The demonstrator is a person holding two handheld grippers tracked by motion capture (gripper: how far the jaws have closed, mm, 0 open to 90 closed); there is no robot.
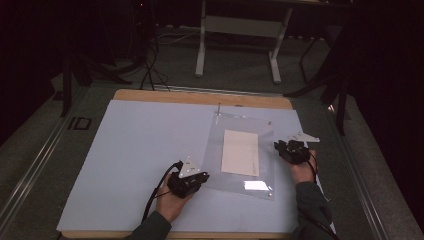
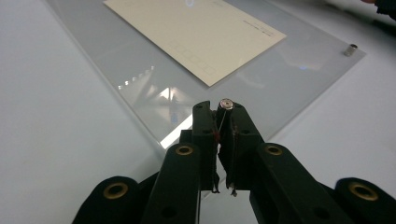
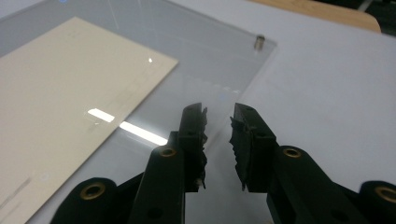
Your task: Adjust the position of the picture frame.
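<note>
Here, a clear acrylic sheet (image 1: 242, 152) is lying flat on the pale blue mat (image 1: 135, 165) that is covering the wooden bench (image 1: 200, 97), with a cream card (image 1: 240, 152) lying within its outline, near the middle. Small metal studs are standing at the sheet's corners; one stud (image 2: 350, 50) is showing at a far corner in the left gripper view, and another stud (image 3: 259, 41) is showing at a corner in the right gripper view.

The left claw (image 1: 199, 176) is sitting at the near left corner of the sheet, with the person's left hand (image 1: 172, 202) coming in from the bottom edge of the high view. In the left gripper view, the left claw is pressing its jaws together on a small round metal stud (image 2: 226, 103), which is sitting right between the tips, just over the sheet's corner.

The right claw (image 1: 278, 146) is resting beside the right edge of the sheet, about halfway along it, with the right hand (image 1: 302, 170) behind it. In the right gripper view, its jaws are standing apart with a narrow gap, nothing is sitting between them, and the sheet's edge is running just beneath and ahead of the tips. The card is lying off to the left of that claw in this view, well apart from the jaws.
</note>
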